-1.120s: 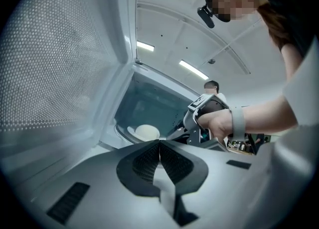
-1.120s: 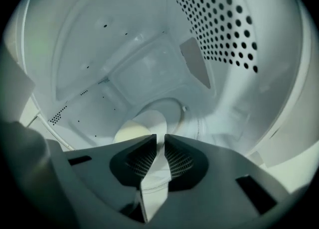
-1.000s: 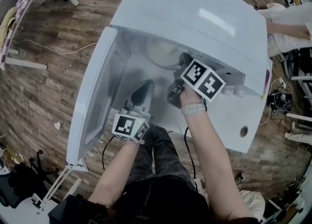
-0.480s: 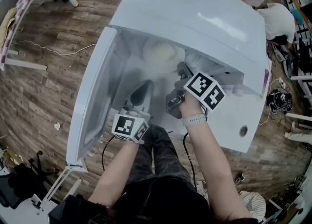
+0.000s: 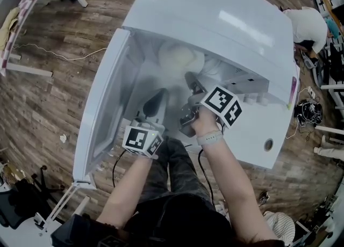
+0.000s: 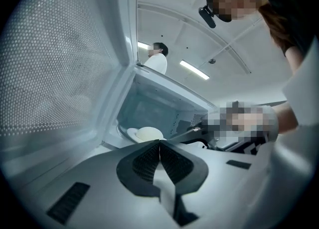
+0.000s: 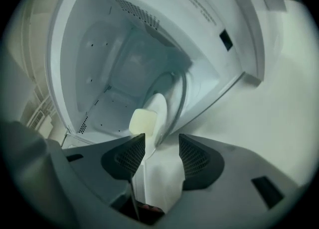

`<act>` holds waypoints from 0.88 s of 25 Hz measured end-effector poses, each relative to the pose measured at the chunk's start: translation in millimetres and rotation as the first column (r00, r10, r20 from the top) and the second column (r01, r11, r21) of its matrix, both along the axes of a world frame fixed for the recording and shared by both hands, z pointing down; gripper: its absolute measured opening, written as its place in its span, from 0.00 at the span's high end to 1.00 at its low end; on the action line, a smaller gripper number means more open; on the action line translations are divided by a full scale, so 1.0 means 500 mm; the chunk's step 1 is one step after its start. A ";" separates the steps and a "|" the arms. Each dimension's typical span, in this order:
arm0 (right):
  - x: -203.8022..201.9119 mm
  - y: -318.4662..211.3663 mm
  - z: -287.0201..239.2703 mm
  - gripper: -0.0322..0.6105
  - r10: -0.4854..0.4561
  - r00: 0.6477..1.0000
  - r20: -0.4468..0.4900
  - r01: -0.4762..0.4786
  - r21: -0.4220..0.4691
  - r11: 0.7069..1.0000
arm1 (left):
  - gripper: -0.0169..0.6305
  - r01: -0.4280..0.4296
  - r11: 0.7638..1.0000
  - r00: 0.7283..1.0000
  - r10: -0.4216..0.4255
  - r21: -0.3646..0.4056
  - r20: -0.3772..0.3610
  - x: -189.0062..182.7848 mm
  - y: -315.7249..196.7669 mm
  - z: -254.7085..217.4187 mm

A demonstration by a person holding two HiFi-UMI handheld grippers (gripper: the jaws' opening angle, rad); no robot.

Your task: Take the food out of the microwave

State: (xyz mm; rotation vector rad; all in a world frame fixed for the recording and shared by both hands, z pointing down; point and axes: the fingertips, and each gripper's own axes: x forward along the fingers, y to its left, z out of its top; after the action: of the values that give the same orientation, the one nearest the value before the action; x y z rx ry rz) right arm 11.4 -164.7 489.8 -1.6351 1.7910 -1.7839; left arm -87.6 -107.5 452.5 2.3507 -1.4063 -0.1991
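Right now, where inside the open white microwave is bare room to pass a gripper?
Free: cavity floor between the open door and the round white plate of pale food. Crowded: before the plate, at the right gripper, jaws just opened, rim between them.

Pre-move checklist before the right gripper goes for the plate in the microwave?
1. Microwave door swung wide open: ok.
2. Right gripper jaws apart, having just been opening, nothing between the pads: ok.
3. Plate with the food on it lies just ahead of those jaws, not yet gripped: ok.
4. Left gripper shut, empty, apart from the plate: ok.
5. Plate rim squarely in line with the jaw gap: cannot tell.
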 end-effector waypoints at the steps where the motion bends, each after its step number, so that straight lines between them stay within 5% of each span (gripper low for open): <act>1: -0.013 -0.001 0.005 0.63 -0.001 0.999 0.036 0.001 -0.007 1.000 | 0.96 0.001 1.000 1.000 -0.001 -0.001 0.001 -0.002 0.001 0.001; 6: -0.063 -0.015 0.025 0.63 0.028 0.980 0.198 -0.020 -0.042 0.999 | 0.96 0.007 1.000 1.000 -0.007 -0.008 0.009 -0.009 0.007 0.003; 8: -0.069 -0.022 0.025 0.75 0.064 0.964 0.260 -0.054 -0.043 0.998 | 0.96 0.011 1.000 1.000 -0.011 -0.011 0.009 -0.011 0.013 0.006; 11: -0.071 -0.025 0.025 0.80 0.100 0.940 0.327 -0.089 -0.048 0.995 | 0.96 0.015 1.000 1.000 -0.014 -0.015 0.010 -0.016 0.020 0.011; 22: -0.034 0.002 0.017 0.84 0.130 0.936 0.326 -0.120 -0.052 0.991 | 0.96 0.024 1.000 1.000 -0.023 -0.021 0.006 -0.020 0.022 0.015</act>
State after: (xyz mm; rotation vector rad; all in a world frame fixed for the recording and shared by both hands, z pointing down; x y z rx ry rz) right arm -5.5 -163.4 498.3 -1.3282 1.4857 -1.9004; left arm -97.8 -96.3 460.2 2.3207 -1.4326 -0.1834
